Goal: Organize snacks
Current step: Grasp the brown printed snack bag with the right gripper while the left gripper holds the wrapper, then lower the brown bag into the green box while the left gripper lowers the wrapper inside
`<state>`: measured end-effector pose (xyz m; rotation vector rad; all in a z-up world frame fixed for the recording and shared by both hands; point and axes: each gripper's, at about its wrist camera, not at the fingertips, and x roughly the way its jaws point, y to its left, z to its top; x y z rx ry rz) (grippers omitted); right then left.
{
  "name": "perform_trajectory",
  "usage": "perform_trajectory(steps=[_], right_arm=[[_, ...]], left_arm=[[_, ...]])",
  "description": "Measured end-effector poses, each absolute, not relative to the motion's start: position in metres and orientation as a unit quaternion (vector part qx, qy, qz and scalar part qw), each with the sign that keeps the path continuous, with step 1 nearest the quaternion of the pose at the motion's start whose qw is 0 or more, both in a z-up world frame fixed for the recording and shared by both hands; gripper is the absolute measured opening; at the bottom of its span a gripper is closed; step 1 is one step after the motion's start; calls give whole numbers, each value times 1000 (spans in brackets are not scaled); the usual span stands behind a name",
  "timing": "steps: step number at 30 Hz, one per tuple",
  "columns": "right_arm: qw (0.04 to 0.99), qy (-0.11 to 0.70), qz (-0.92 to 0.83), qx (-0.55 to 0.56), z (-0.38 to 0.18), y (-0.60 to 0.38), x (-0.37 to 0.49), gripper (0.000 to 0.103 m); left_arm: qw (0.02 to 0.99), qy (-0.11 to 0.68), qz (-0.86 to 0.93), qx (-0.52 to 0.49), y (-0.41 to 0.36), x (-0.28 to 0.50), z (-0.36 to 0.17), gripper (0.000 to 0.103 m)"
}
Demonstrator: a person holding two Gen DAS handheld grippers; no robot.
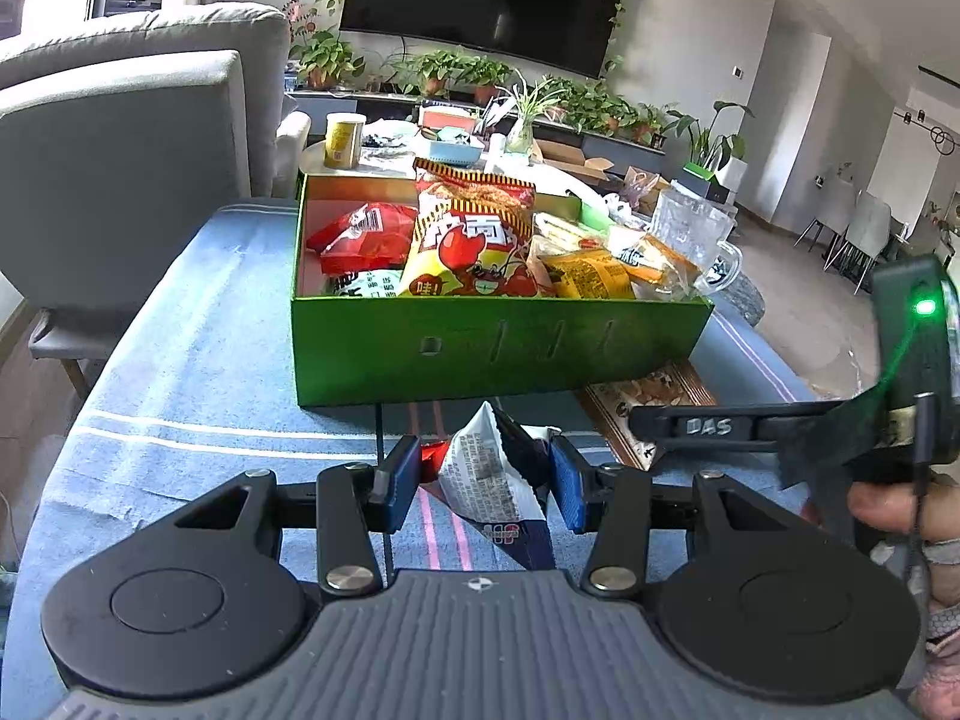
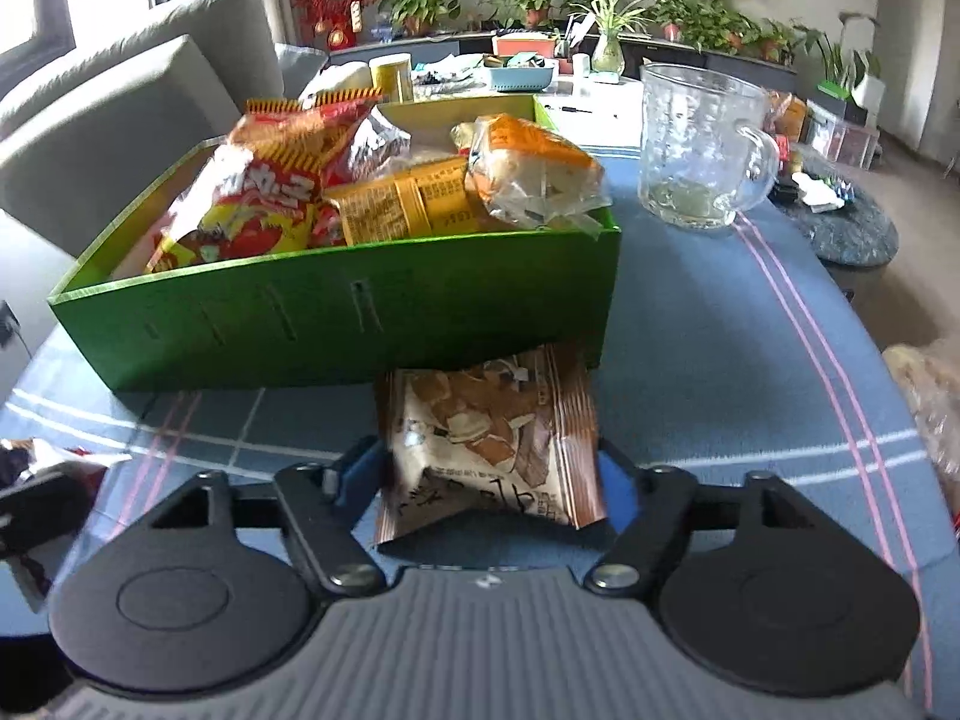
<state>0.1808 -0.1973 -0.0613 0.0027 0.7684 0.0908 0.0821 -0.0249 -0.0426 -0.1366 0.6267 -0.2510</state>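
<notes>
A green box [image 1: 498, 342] [image 2: 336, 312] on the blue striped tablecloth holds several snack bags, among them a red-and-yellow crayfish bag [image 1: 474, 240]. My left gripper [image 1: 485, 483] is shut on a white-and-black snack packet [image 1: 486, 480] just in front of the box. My right gripper [image 2: 486, 468] is shut on a brown snack packet [image 2: 489, 438] at the box's front wall; the packet bows up between the fingers and hides their tips. In the left wrist view one right gripper finger [image 1: 690, 426] reaches over that brown packet [image 1: 648, 402].
A glass mug [image 2: 696, 144] [image 1: 690, 234] stands right of the box. A grey armchair [image 1: 120, 168] is at the table's left. A person's hand [image 1: 900, 510] holds the right gripper. Behind the box stand a yellow can [image 1: 343, 141] and a cluttered table.
</notes>
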Motion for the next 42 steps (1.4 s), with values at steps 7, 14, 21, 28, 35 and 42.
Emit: perform_trajectory(steps=[7, 14, 21, 28, 35, 42], right_arm=[[927, 369, 58, 37, -45, -202, 164, 78], [909, 407, 86, 43, -48, -196, 145, 78], [891, 423, 166, 16, -46, -183, 104, 78], [918, 360, 135, -102, -44, -179, 116, 79], [900, 363, 130, -201, -64, -180, 157, 79], [905, 371, 128, -161, -63, -177, 169, 78]], left_arm=[[945, 293, -124, -73, -20, 71, -33, 43], [949, 283, -118, -79, -12, 61, -27, 43], [950, 281, -105, -88, -4, 61, -28, 43], [949, 283, -105, -88, -3, 61, -29, 43], [949, 288, -96, -89, -2, 65, -33, 43], [946, 298, -96, -87, -5, 72, -37, 43]])
